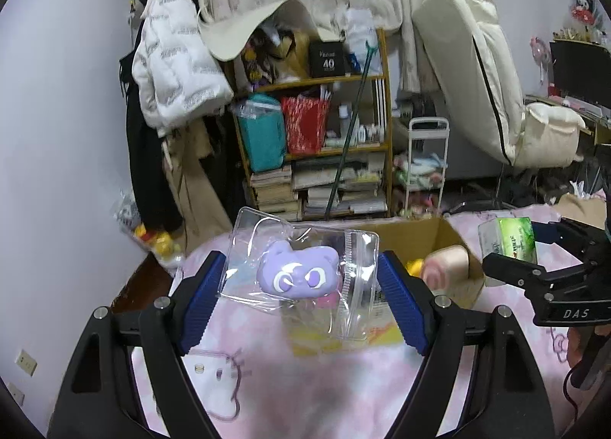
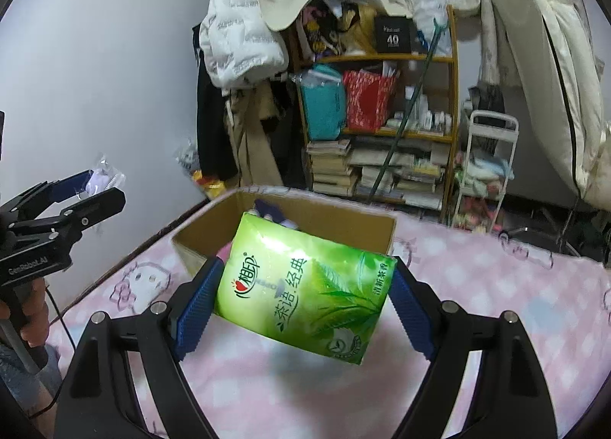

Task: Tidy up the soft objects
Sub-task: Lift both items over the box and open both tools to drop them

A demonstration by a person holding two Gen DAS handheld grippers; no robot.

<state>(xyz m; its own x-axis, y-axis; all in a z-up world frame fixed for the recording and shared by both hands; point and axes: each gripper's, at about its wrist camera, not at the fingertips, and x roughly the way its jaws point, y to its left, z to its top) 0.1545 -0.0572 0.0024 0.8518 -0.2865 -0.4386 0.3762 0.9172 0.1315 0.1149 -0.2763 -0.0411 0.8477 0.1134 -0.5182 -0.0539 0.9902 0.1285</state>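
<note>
Beyond your fingers an open cardboard box is sitting on the pink bedspread, with a few soft things lying inside it. Your right gripper is holding a green tissue pack clear of the bed, both blue pads pressing its ends, jaws spread wide. Your left gripper is clamping a clear zip bag between its pads, moderately spread, with a purple toy sitting inside the bag midway between the fingers.

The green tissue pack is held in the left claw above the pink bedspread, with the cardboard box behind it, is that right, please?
Not quite: the right claw holds the green tissue pack, as the right wrist view shows. It is above the pink bedspread, with the cardboard box behind it.
</note>
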